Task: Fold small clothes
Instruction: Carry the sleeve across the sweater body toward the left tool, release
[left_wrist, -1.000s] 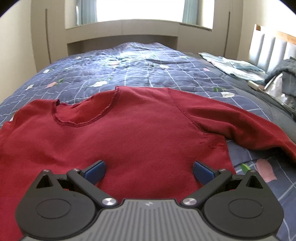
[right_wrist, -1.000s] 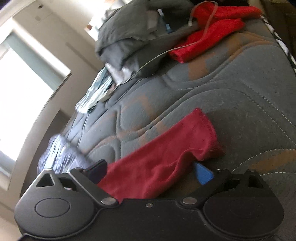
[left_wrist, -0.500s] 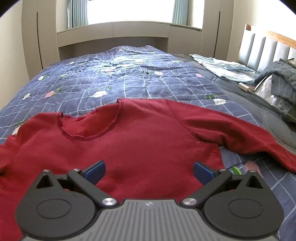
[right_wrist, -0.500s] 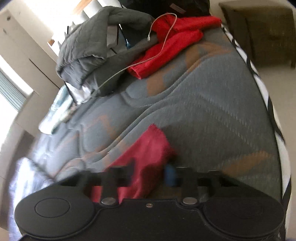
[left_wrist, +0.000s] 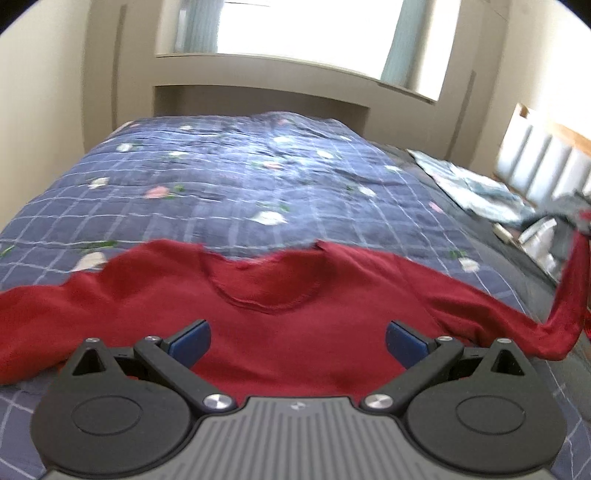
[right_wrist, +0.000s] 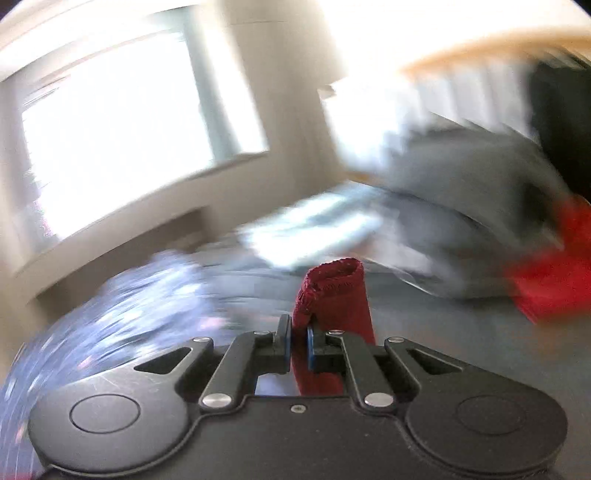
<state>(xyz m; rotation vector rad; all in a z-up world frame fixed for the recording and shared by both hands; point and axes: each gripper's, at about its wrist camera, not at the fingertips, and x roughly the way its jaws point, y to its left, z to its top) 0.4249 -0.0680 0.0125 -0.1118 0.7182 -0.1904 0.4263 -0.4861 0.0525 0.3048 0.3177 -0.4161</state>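
Red sweater (left_wrist: 295, 325) lies flat, front up, across the lower middle of the left wrist frame, on the blue checked quilt (left_wrist: 229, 184). Neckline faces the window end, body runs under the camera. Knit looks soft and thin, with a raw-looking stitched collar and a few ripples at the shoulders, otherwise smooth.

Progress: early. Body is spread out and no fold shows in it. One sleeve lies out flat at the left edge of the frame. The other sleeve (left_wrist: 569, 295) is off the bed at the far right of the frame, rising in a taut strip. That reads as the first sleeve fold getting started. Left to do: bring that sleeve over the chest, then the other sleeve, then fold the body.

Right gripper (right_wrist: 299, 339): jaws pinched nearly together on the sleeve cuff (right_wrist: 332, 288), lower centre of the right wrist frame. Cuff hem sticks up past the fingertips and cloth runs down between the fingers. The rest of that frame is heavily blurred, so the background is probably a grey bedding pile (right_wrist: 461, 221) and a brighter red cloth (right_wrist: 554, 273) at the right, not certain.

Left gripper (left_wrist: 295, 338): jaws wide apart, holding nothing, above the sweater's chest.
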